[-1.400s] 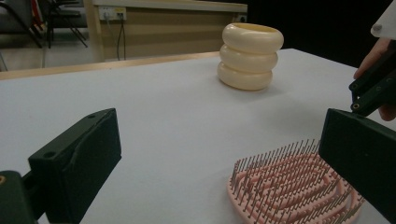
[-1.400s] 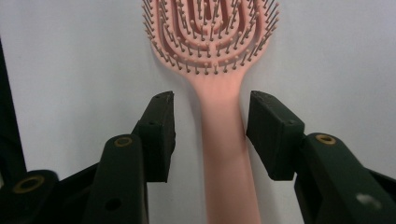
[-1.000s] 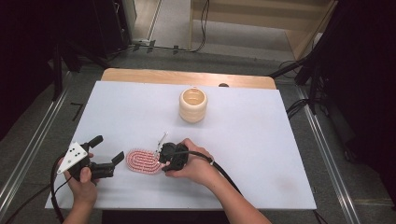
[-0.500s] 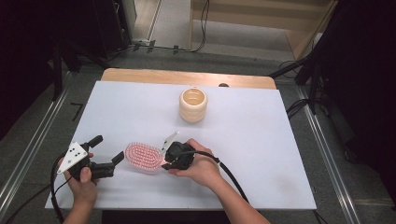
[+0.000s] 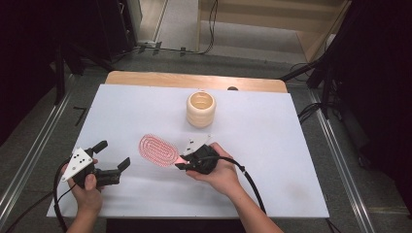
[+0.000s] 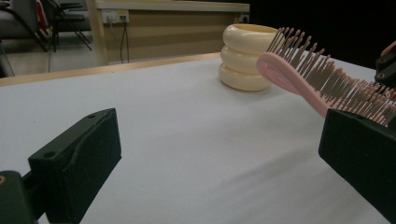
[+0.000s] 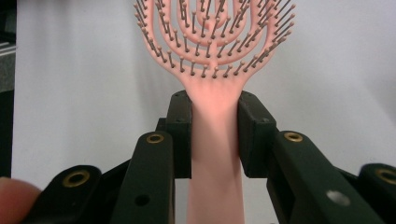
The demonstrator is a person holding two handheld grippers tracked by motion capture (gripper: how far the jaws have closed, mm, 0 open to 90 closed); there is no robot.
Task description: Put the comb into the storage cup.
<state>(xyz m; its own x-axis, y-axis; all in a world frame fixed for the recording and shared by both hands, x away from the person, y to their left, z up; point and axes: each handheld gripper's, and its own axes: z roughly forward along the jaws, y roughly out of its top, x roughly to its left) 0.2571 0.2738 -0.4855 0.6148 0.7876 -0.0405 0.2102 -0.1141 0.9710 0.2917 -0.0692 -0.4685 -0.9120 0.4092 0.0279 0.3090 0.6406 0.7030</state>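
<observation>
From above, the cream ribbed cup [image 5: 200,108] stands toward the far middle of the white table [image 5: 291,160], and everything else sits on the person's side of it: the pink hairbrush [image 5: 158,149] lies out nearer than the cup and a little to its left, its handle running back into the right gripper [image 5: 187,160], which the right hand [image 5: 218,172] wraps from behind; the left gripper [image 5: 112,158] is well to the left of the cup and nearer the table's front edge, jaws spread wide with nothing between them, looking to me like it is parked out of the way or waiting to take the brush. Looking along the left gripper, its two black jaws stand far apart at the bottom corners, the cup [image 6: 246,56] sits beyond them on the table, and the hairbrush [image 6: 322,74] juts in from the right in front of the cup, head raised off the surface and bristles pointing up and toward this camera, so it seems carried rather than resting. Looking along the right gripper [image 7: 215,135], the jaws are pressed against both sides of the hairbrush [image 7: 215,51] handle just below the head, a grip near the neck that I'd guess keeps the head from swinging
</observation>
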